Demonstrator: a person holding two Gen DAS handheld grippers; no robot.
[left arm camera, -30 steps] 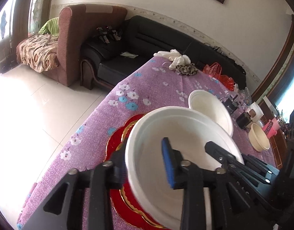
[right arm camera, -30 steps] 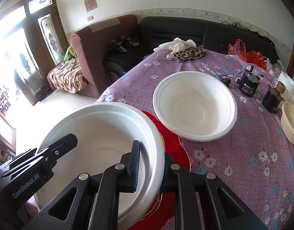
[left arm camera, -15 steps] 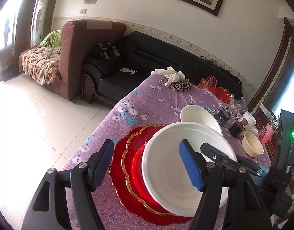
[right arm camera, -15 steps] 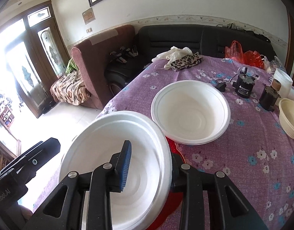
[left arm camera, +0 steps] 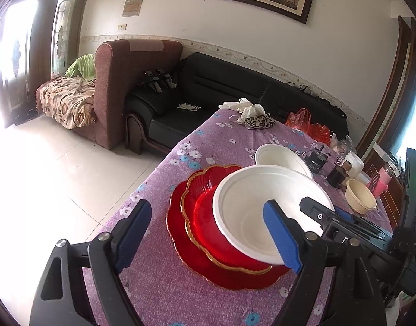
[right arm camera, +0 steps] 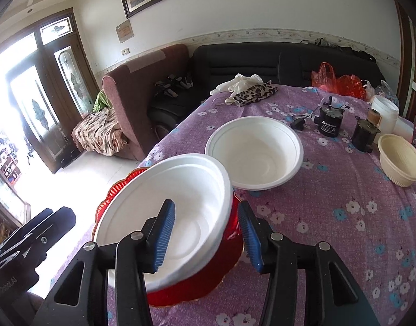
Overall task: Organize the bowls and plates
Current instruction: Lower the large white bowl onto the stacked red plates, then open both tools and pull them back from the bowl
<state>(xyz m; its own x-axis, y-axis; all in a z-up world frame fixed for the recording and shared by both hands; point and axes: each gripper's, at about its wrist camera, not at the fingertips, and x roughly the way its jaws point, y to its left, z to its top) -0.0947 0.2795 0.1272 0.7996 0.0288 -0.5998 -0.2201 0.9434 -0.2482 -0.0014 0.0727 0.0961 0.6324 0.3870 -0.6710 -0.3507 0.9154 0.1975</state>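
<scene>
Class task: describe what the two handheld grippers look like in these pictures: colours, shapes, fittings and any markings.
The left gripper and right gripper look alike: black, angular plastic fingers with triangular cut-outs and silver round bolt heads at the joints. Each finger ends in a flat blue pad with fine ribbing. White lettering shows on the left gripper's black body in the right wrist view, too blurred to read. No hands or sleeves are visible.

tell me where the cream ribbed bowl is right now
In the right wrist view, the cream ribbed bowl sits at the table's far right, beside a dark motor.
</scene>
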